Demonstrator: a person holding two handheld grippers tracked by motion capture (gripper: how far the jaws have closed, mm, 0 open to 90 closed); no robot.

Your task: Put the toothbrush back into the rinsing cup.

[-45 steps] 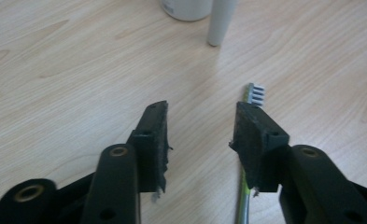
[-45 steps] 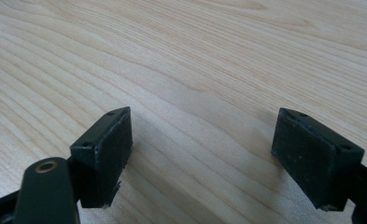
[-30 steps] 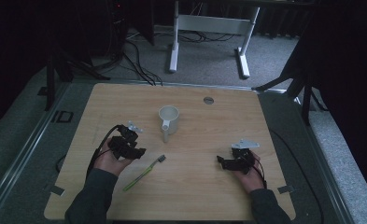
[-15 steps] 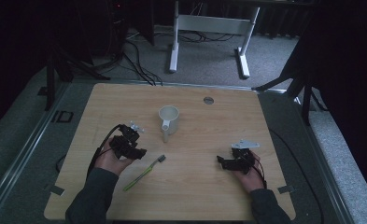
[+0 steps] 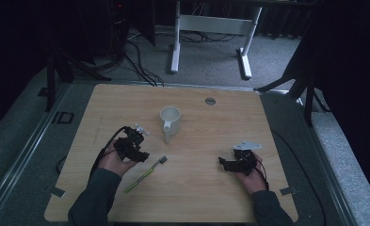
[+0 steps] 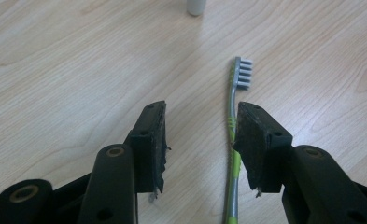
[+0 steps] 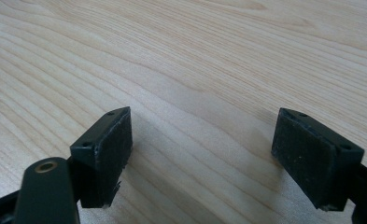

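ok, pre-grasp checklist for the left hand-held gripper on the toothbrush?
1. Left hand-held gripper jaws apart, nothing held: ok.
2. Toothbrush lying flat on the table, bristle end away from the gripper: ok.
3. Handle centred in the gap: not ok; it runs along the inner face of the jaw on the right of the left gripper view, with wide space on the other side.
4. Whether that pad already touches the handle: cannot tell.
5. Mug apart from the toothbrush, out of the way: ok.
6. Right hand-held gripper open over bare wood, off to the side: ok.
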